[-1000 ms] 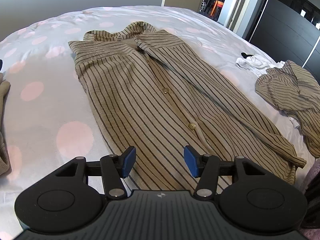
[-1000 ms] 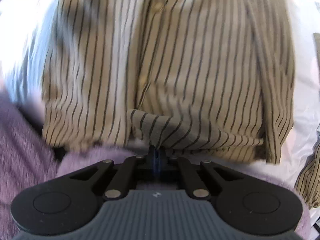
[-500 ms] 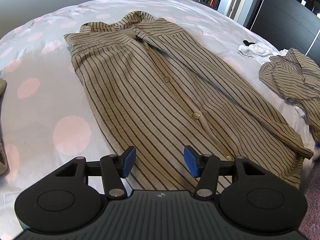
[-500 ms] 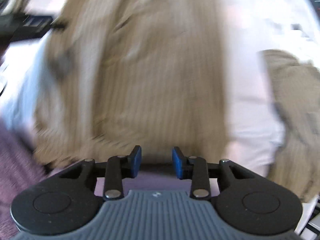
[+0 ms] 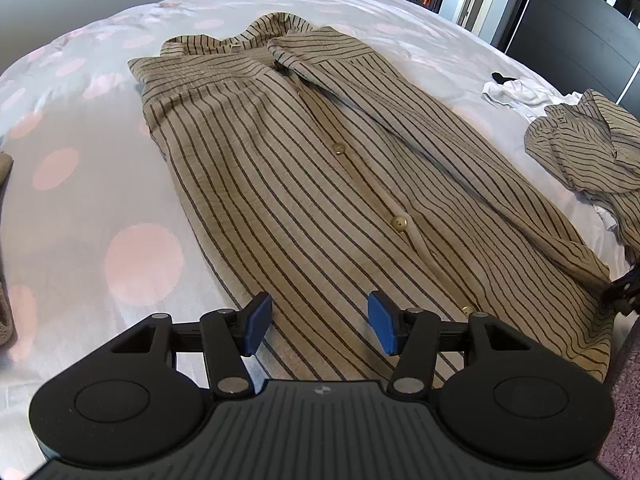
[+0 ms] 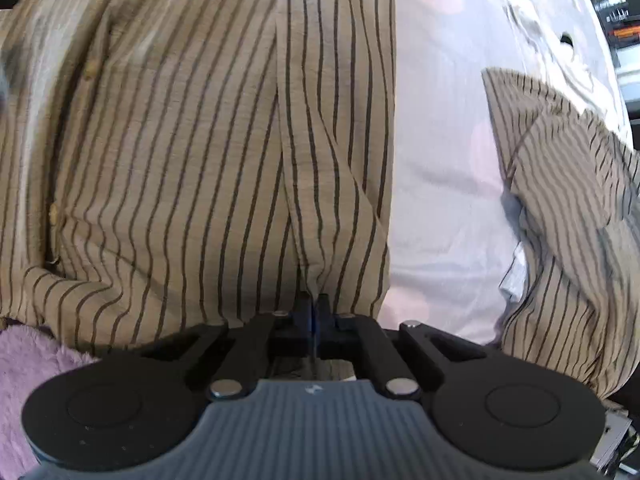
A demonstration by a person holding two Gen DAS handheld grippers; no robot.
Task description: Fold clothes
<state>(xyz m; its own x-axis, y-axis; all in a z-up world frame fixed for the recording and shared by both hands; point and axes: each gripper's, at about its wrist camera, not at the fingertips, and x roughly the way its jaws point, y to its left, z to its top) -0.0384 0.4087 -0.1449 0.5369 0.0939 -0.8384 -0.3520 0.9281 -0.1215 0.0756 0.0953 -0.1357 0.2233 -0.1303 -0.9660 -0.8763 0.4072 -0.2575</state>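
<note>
One sleeve is folded over shirt; its cuff is pinched by just-closed right gripper. Left gripper hangs open, empty; most folding remains.

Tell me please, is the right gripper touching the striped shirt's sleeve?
Touching. The right wrist view shows the right gripper with jaws shut on the cuff end of the striped shirt's sleeve; the fabric puckers into the closed pads.

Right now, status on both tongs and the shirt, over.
Left tongs open, hovering over the hem. Right tongs just closed, pinching the sleeve cuff of the beige striped button shirt. Second striped garment lies clear alongside.
</note>
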